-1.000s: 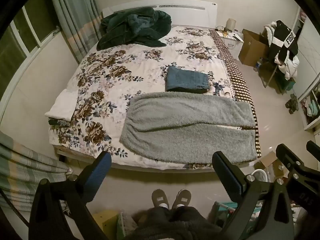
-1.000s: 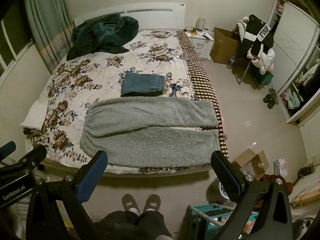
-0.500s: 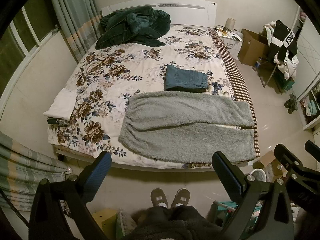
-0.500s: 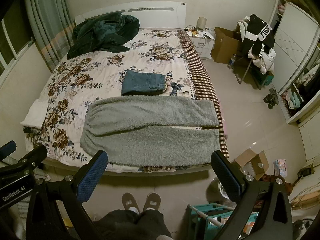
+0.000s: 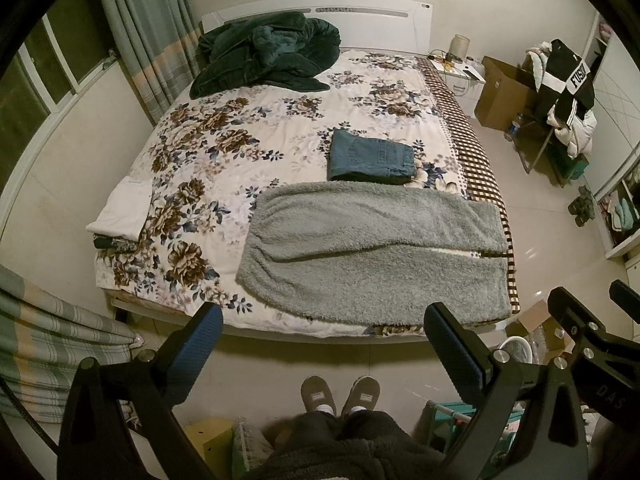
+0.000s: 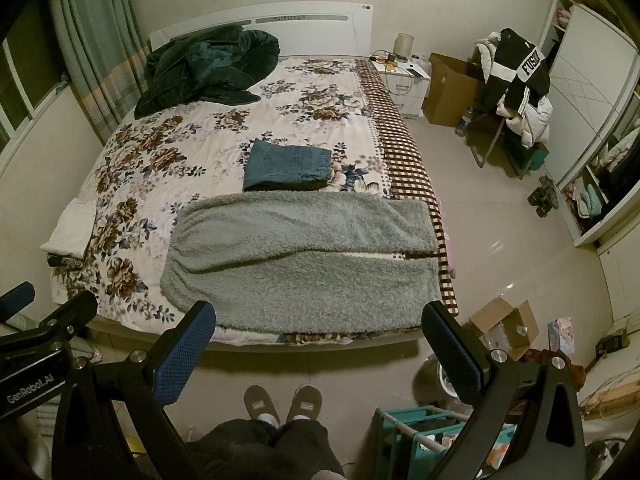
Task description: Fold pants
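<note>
My left gripper (image 5: 323, 334) is spread wide, nothing between the blue pads; my right gripper (image 6: 319, 334) is the same, wide open and empty. Both hang above the floor short of the bed (image 5: 224, 152), not touching anything. Grey fleece pants (image 5: 372, 254) lie flat across the near edge of the floral bedspread, at 12 o'clock from each gripper, waist toward 9, leg ends toward 3, legs side by side. Folded blue jeans (image 5: 370, 158) sit just past them at 12. Dark green blanket (image 5: 266, 54) is bunched at the headboard, about 11. My slippers (image 6: 282, 402) are at 6.
</note>
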A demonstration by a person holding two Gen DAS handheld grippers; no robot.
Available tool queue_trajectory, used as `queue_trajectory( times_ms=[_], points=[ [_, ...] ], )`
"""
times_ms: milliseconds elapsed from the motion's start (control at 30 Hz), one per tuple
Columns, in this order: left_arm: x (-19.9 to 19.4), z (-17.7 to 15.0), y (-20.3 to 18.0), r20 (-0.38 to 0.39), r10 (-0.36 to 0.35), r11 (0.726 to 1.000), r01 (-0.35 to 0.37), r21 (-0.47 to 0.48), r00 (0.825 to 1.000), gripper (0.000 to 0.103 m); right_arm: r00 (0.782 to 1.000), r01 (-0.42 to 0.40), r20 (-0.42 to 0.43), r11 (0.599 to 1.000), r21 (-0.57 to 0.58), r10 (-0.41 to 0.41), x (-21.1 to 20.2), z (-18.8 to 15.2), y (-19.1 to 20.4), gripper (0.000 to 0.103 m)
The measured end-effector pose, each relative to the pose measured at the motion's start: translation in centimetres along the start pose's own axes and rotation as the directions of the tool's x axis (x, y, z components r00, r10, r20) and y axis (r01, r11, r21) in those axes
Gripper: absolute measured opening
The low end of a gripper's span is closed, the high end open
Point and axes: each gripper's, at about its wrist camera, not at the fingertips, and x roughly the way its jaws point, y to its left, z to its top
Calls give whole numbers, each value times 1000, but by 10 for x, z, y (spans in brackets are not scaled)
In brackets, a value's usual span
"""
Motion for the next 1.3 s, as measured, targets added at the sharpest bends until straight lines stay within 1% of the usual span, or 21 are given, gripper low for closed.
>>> queue_trajectory(
  times_ms=[233,433,1300],
  points=[
    [0,0,0,-3,-1,1000,1,-1,1000,103,1000,-1,-2,1000,0,1,0,3,2,103],
    [0,0,0,0,-2,1000,2,-1,1000,103,1000,-1,0,1000,-1,1,-3,-2,8,103],
    [0,0,0,-1,-4,1000,4,-1,1000,103,1000,-7,-3,1000,-2,7,-3,-1,7,103]
  ],
)
